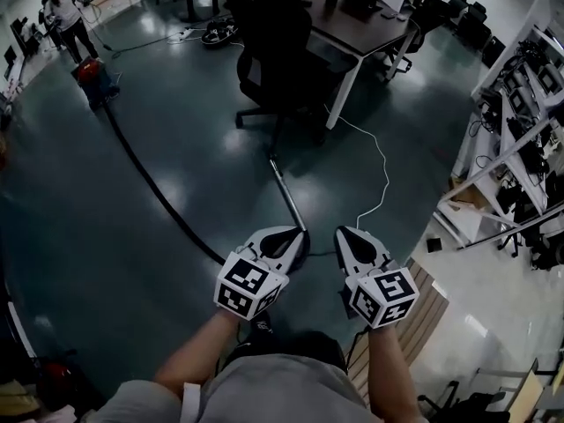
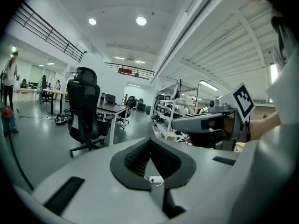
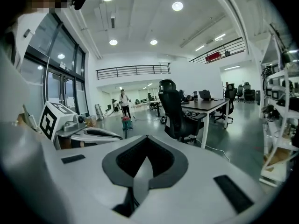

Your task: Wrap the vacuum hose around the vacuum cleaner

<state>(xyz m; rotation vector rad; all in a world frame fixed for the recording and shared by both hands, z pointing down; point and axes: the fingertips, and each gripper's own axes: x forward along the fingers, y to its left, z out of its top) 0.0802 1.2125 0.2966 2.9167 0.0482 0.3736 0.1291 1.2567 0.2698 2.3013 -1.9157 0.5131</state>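
Note:
The red vacuum cleaner [image 1: 92,77] stands far off on the dark floor at the upper left; it also shows small in the right gripper view [image 3: 125,120]. Its black hose [image 1: 159,196] trails across the floor toward me. The metal wand [image 1: 286,192] lies in line with it and ends behind my left gripper [image 1: 295,234]. That gripper is shut with nothing between its jaws [image 2: 150,141]. My right gripper [image 1: 345,233] hangs beside it, also shut and empty [image 3: 145,139]. Both are held low in front of me, well short of the vacuum.
A black office chair [image 1: 278,60] and a desk [image 1: 370,25] stand ahead. A white cord [image 1: 381,170] snakes across the floor from the desk. A person [image 1: 66,20] stands near the vacuum. Shelving [image 1: 520,104] lines the right side, with a wooden slatted panel [image 1: 419,320] by my right arm.

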